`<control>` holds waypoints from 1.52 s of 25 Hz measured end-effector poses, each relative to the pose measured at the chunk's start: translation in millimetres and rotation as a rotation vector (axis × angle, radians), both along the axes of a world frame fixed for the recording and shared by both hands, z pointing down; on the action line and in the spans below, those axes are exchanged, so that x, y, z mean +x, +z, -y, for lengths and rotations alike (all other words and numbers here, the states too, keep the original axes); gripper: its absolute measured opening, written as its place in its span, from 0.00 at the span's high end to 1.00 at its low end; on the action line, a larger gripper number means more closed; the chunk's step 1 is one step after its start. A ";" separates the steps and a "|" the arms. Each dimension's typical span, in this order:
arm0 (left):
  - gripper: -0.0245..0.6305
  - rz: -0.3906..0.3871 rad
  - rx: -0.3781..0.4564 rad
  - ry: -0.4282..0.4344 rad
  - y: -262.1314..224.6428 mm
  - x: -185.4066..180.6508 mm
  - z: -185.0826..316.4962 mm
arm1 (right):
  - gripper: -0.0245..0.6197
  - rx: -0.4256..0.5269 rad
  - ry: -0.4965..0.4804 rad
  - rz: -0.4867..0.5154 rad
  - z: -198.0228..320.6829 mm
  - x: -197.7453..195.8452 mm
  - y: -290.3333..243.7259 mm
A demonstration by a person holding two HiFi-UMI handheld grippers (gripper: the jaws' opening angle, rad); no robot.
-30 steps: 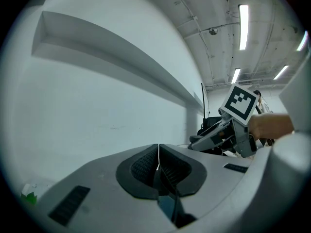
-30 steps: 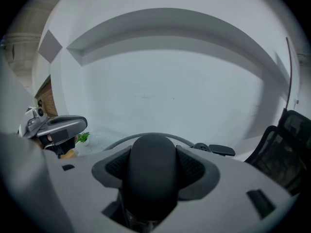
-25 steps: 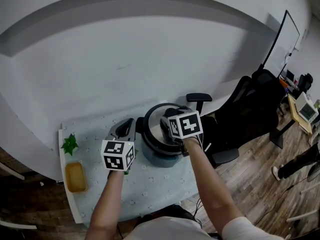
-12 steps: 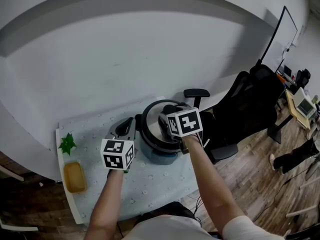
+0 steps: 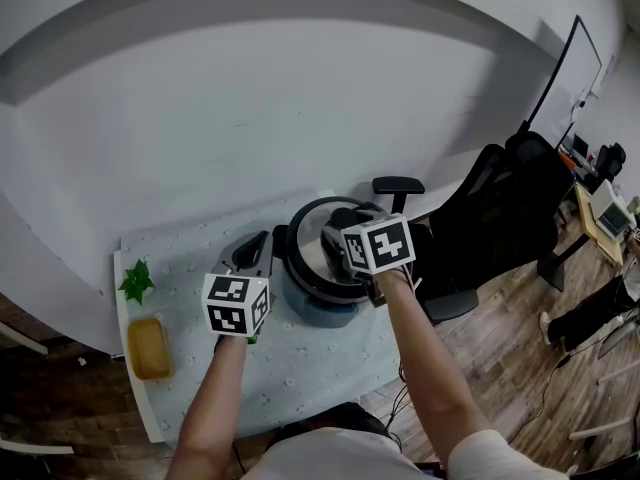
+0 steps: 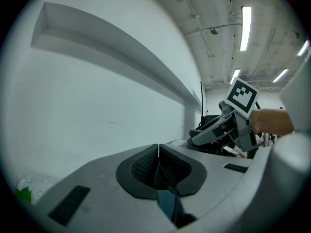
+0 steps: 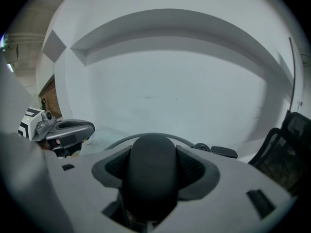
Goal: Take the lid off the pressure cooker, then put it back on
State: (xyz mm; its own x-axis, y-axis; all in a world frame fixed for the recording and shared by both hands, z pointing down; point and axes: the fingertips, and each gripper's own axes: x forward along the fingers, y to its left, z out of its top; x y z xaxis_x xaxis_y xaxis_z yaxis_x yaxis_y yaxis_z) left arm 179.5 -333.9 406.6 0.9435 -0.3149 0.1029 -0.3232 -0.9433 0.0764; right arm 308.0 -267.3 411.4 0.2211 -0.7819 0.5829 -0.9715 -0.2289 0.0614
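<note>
The pressure cooker (image 5: 322,311) is a blue-grey pot on the table's right half. Its round lid (image 5: 303,261), steel with a black rim, lies over the pot; whether it rests on the pot or hangs just above it I cannot tell. My right gripper (image 5: 345,240) reaches over the lid from the right. In the right gripper view, this gripper (image 7: 152,176) is shut on the lid's black handle (image 7: 151,164), and the lid rim (image 7: 120,140) curves beyond it. My left gripper (image 5: 254,249) is just left of the cooker, its pads (image 6: 146,166) pressed together on nothing.
The table (image 5: 300,368) has a pale dotted cover. A green sprig (image 5: 137,283) and a yellow tray (image 5: 149,349) lie near its left edge. A black office chair (image 5: 490,223) stands close on the right, its armrest (image 5: 398,185) behind the cooker. A white wall runs behind.
The right gripper, still shut on the handle, has drifted slightly to the right with the lid. The left gripper has hardly moved.
</note>
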 end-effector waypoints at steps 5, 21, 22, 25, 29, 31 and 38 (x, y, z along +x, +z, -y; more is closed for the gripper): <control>0.94 0.009 0.000 -0.003 4.0 1.2 -1.3 | 0.53 0.004 -0.028 -0.003 0.5 -0.9 0.1; 0.94 0.020 0.017 -0.019 0.9 3.5 -10.4 | 0.53 -0.006 -0.054 0.002 2.6 -2.0 0.2; 0.94 0.022 0.018 -0.021 0.9 2.5 -10.6 | 0.53 -0.006 -0.052 0.002 2.4 -2.0 0.3; 0.94 0.026 0.021 -0.025 0.5 0.9 -10.0 | 0.53 -0.007 -0.044 0.000 2.9 -1.7 0.9; 0.94 0.029 0.025 -0.023 0.1 1.6 -10.1 | 0.53 -0.010 -0.039 0.001 4.1 -1.9 1.0; 0.94 0.031 0.026 -0.020 0.1 2.0 -10.7 | 0.53 -0.011 -0.037 0.001 4.1 -2.4 1.1; 0.94 0.034 0.030 -0.014 -0.2 4.9 -13.1 | 0.53 -0.009 -0.059 -0.002 2.7 -1.6 1.4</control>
State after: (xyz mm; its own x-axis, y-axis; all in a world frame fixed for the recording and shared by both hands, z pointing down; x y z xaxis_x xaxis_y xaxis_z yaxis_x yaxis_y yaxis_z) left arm 184.4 -320.8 406.4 0.9350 -0.3316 0.1256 -0.3384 -0.9403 0.0367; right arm 306.4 -270.1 412.9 0.1759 -0.7882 0.5897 -0.9832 -0.1706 0.0653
